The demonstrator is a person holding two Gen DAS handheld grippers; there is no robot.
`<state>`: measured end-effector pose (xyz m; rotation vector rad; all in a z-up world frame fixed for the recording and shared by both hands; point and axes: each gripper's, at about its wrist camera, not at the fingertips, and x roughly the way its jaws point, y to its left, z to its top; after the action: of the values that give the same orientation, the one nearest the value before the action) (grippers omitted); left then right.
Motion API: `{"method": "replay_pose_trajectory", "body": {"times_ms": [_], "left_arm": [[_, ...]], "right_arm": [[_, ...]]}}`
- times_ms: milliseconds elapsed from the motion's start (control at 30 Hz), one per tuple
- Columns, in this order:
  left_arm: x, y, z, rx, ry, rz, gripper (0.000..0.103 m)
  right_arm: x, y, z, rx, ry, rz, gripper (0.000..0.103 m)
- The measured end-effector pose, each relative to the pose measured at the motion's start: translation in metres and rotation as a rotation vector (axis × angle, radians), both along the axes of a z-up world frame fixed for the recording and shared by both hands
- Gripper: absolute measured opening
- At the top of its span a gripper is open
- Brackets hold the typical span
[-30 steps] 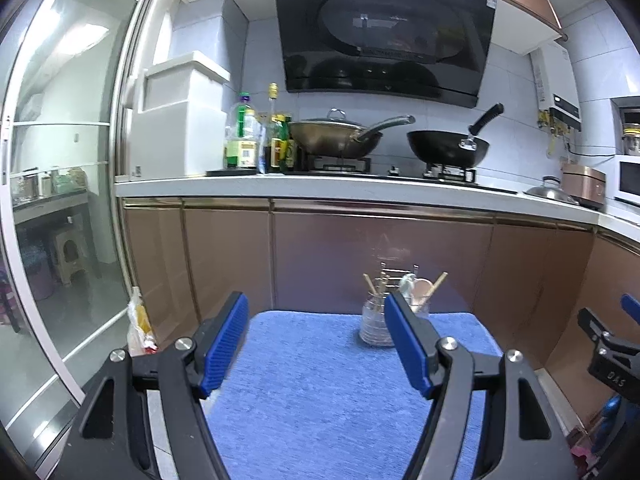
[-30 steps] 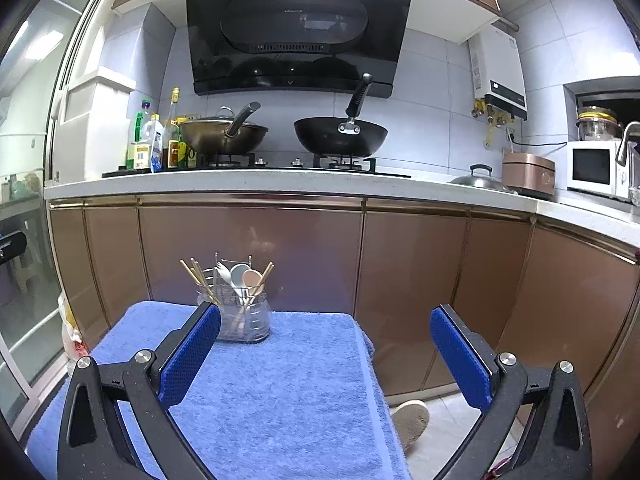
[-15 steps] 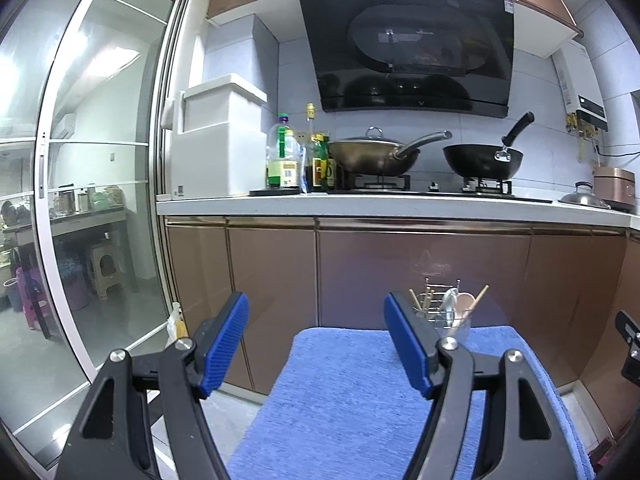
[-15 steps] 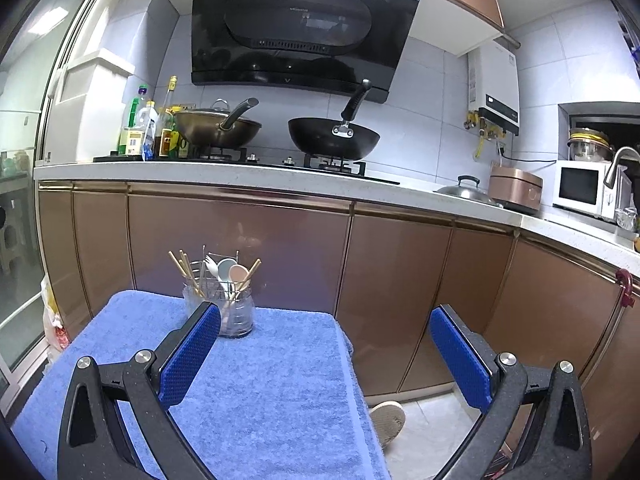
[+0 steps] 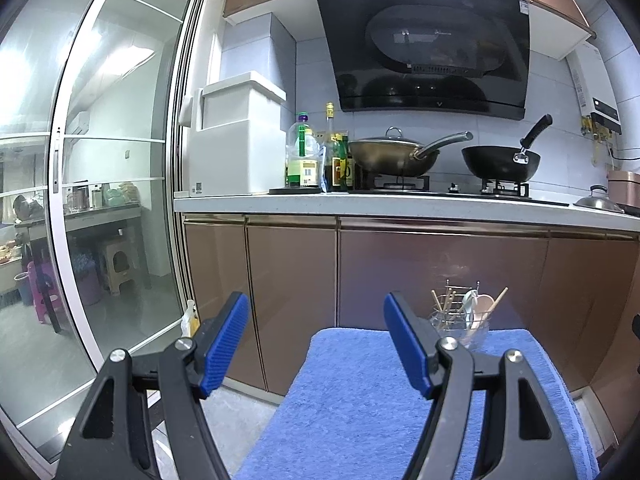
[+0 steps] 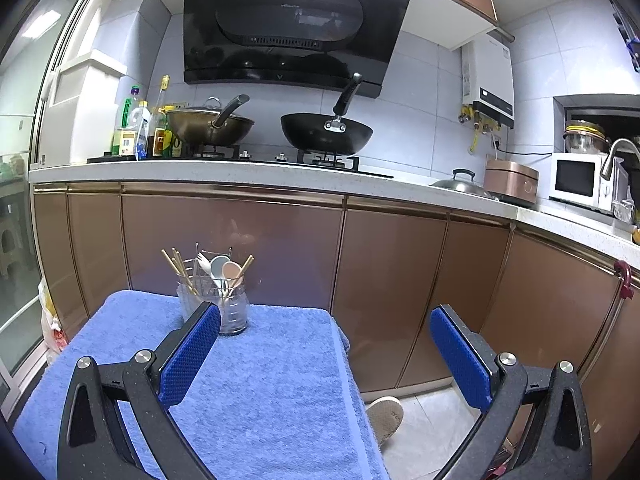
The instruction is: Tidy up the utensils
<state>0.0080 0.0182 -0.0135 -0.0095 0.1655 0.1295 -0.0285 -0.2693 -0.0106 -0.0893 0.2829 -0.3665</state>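
A clear glass utensil holder point(image 6: 218, 306) stands at the far side of a table covered by a blue towel point(image 6: 248, 380). Wooden chopsticks point(image 6: 178, 266), a white fork, and pale blue and pink spoons point(image 6: 226, 270) stick up out of it. The same holder point(image 5: 466, 322) shows far right in the left wrist view, partly behind my right-hand finger. My left gripper point(image 5: 316, 340) is open and holds nothing, off the table's left edge. My right gripper point(image 6: 324, 354) is open and holds nothing, over the table's right edge, well short of the holder.
Brown cabinet doors point(image 6: 392, 280) and a white counter point(image 6: 240, 170) with two woks point(image 6: 326, 132) and bottles run behind the table. A glass sliding door point(image 5: 108, 200) is on the left. A slipper point(image 6: 384, 414) lies on the floor right of the table. A microwave point(image 6: 580, 180) stands at far right.
Both grippers have drawn back and up from the table; the holder looks smaller and farther. The left view has swung left, toward the sliding door. Both stay open.
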Motion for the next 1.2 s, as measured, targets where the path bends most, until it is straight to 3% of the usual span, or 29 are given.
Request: {"method": "replay_pose_trajectory", "body": {"times_ms": [1200], "left_arm": [[0.000, -0.002, -0.003, 0.013, 0.007, -0.009, 0.069]], "right_arm": [[-0.004, -0.011, 0.000, 0.031, -0.007, -0.012, 0.103]]}}
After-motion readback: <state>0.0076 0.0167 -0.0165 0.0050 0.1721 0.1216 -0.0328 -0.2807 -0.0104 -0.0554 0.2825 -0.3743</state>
